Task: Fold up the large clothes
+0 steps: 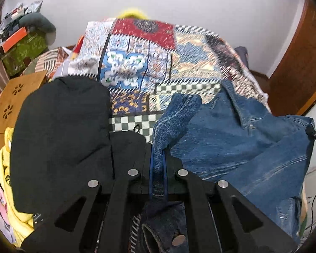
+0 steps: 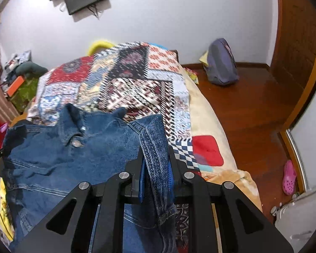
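Note:
A blue denim jacket [image 1: 238, 139] lies spread on the bed, collar and top button facing up in the right wrist view [image 2: 73, 147]. My left gripper [image 1: 158, 164] is shut on a fold of the jacket's edge, the denim pinched between its jaws. My right gripper [image 2: 157, 168] is shut on another denim edge, which stands up between the jaws and hangs down toward the camera. The jacket stretches between both grippers, slightly lifted off the patchwork bedspread [image 1: 149, 63], which also shows in the right wrist view [image 2: 137, 84].
A black garment [image 1: 59, 130] lies just left of the left gripper over yellow cloth [image 1: 8, 168]. A wooden board [image 1: 14, 101] and cluttered boxes [image 1: 21, 46] stand left. Right of the bed are wooden floor [image 2: 252, 105], a grey backpack [image 2: 221, 63] and a pink shoe [image 2: 289, 177].

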Available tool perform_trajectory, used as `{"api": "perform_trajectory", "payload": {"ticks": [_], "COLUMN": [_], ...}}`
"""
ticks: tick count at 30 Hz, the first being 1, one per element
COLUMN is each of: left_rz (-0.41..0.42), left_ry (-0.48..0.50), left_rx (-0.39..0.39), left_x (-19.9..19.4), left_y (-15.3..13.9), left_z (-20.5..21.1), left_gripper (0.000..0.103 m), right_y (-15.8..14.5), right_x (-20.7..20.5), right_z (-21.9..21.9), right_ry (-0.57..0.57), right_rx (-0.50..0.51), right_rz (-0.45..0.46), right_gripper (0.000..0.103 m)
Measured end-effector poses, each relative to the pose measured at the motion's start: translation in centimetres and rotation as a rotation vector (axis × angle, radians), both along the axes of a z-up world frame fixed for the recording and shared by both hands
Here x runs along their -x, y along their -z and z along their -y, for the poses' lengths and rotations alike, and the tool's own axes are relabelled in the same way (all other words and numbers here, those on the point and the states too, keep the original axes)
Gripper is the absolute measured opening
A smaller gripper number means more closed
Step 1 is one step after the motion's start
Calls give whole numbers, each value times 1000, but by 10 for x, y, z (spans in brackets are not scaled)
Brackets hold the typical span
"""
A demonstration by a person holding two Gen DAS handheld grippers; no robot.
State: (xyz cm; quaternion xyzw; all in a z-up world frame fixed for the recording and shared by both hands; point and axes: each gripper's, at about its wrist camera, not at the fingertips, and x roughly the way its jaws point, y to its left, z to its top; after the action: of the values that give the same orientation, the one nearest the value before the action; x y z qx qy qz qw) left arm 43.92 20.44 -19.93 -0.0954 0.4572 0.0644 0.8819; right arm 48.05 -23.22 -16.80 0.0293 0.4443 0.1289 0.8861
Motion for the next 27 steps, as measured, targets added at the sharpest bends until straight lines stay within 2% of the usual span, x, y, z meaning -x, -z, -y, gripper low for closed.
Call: {"api": "perform_trajectory", "payload": {"ticks": [3, 5, 7, 9, 10, 11, 13, 16, 18, 20, 22, 26, 27], "left_rz": [-37, -53, -44, -38, -33, -30, -16, 16, 46, 70, 77, 75, 73], "left_ry": [-10, -41, -80, -74, -69, -63, -44, -12, 5, 19, 46, 83, 87], "left_rx": [-9, -48, -104, -87, -76, -80, -117, -155, -188, -220, -218, -207, -205], "left_x": [-8, -10, -10, -7, -3, 0, 11, 33, 51, 69, 89, 126, 133], "left_y": [16, 21, 20, 16, 11, 7, -5, -28, -42, -54, -65, -77, -77], "left_z": [-5, -10, -16, -20, -21, -21, -15, -5, 5, 14, 22, 35, 37], "left_gripper": [8, 9, 9, 9, 9, 12, 15, 32, 53, 60, 61, 75, 83], "right_y": [14, 20, 21, 15, 9, 4, -12, -35, -47, -59, -71, -81, -82], "right_x": [-7, -9, -8, -3, 0, 2, 14, 38, 51, 68, 90, 124, 131], "right_z": [4, 5, 2, 0, -1, -1, 0, -3, -6, -6, -7, -9, -8], "right_ry": [15, 22, 28, 54, 57, 50, 32, -3, -26, -49, -66, -107, -111], "right_rx": [16, 44, 102, 177, 194, 191, 163, 151, 135, 122, 135, 149, 147], "right_rz": [-30, -47, -39, -2, 9, 13, 35, 83, 94, 106, 130, 134, 131], "right_gripper": [17, 20, 22, 23, 25, 33, 45, 48, 51, 61, 65, 72, 72]}}
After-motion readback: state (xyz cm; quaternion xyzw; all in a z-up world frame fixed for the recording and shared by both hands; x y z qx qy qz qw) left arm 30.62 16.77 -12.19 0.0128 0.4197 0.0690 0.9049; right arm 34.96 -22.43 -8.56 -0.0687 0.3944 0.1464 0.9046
